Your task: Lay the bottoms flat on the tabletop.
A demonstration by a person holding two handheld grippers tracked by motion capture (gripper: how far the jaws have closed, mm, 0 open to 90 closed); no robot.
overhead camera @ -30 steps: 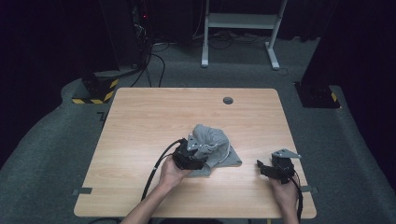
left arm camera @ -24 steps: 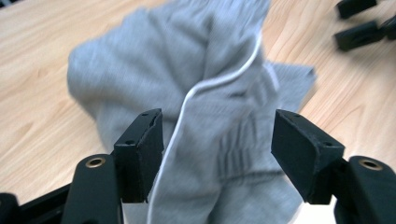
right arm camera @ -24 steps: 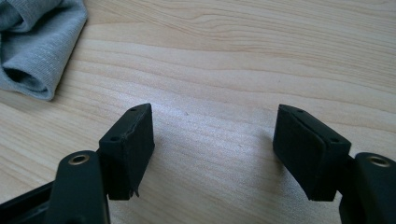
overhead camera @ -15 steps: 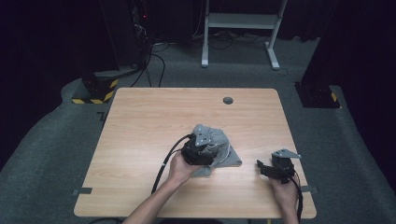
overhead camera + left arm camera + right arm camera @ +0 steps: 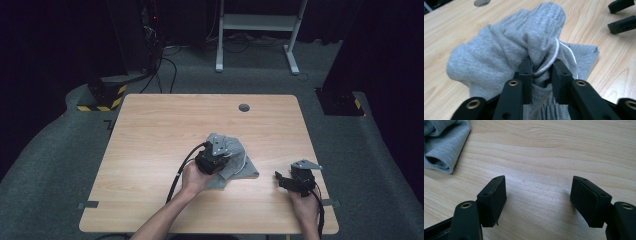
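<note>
The left gripper [image 5: 216, 159] sits on the near-middle of the wooden table [image 5: 150, 150], its jaws pinched tight on a bunched fold of the grey garment [image 5: 506, 52], with a thin white drawstring [image 5: 554, 53] caught between them. The garment lies crumpled a little right of the table's centre, one flat corner reaching out toward four o'clock. A small round grommet [image 5: 244, 107] marks the tabletop at twelve o'clock. Well apart, at four o'clock near the right edge, the right gripper [image 5: 286, 181] rests low over bare wood, its jaws spread wide and holding nothing, pointing back at the cloth.
</note>
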